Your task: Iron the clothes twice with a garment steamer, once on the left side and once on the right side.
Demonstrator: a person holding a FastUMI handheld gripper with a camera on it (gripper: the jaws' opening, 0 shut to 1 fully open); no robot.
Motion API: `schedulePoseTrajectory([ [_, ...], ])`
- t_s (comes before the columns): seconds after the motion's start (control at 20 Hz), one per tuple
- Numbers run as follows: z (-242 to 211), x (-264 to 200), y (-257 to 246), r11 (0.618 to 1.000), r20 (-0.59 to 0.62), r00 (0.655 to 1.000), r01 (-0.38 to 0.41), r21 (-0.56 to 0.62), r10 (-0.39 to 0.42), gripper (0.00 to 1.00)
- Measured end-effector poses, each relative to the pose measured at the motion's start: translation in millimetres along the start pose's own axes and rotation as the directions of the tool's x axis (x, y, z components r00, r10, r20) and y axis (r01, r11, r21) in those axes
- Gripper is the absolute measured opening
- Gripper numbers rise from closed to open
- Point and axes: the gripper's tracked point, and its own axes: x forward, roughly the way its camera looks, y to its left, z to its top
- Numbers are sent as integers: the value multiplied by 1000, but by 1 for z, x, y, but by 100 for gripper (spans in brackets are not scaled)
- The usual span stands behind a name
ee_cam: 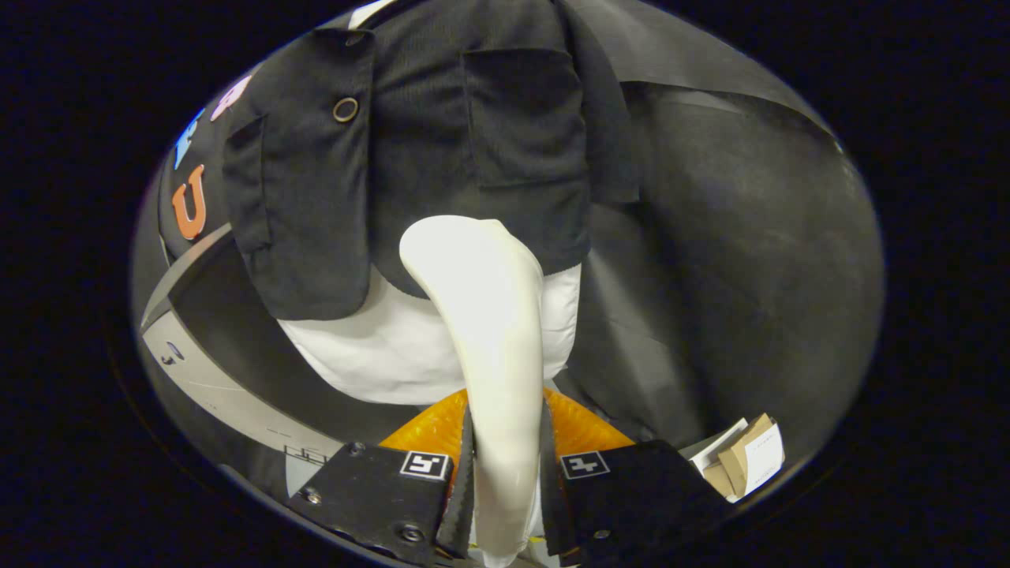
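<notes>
My gripper [505, 473] is shut on the white handle of the garment steamer [493, 331], which rises between my fingers and curves toward the clothes. The steamer's head sits against the lower hem of the dark jacket [442, 150], on the panel with the chest pocket. The jacket hangs upright over a white shirt [371, 355] whose hem shows below it. A round button [346, 110] marks the other front panel. An orange part of the steamer [430, 430] shows just behind my fingers.
Black cloth [742, 260] hangs behind and beside the clothes. A grey ledge [213, 386] runs below the garment on the button side. A small cardboard box with paper [746, 461] lies low on the pocket side.
</notes>
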Motion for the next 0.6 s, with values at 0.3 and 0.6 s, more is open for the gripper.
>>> schedulePoseTrajectory([
  [0.3, 5, -87, 3, 1000, 132, 991, -17, 26, 13, 38],
  [0.6, -24, -215, 24, 999, 256, 967, -21, 42, 10, 38],
])
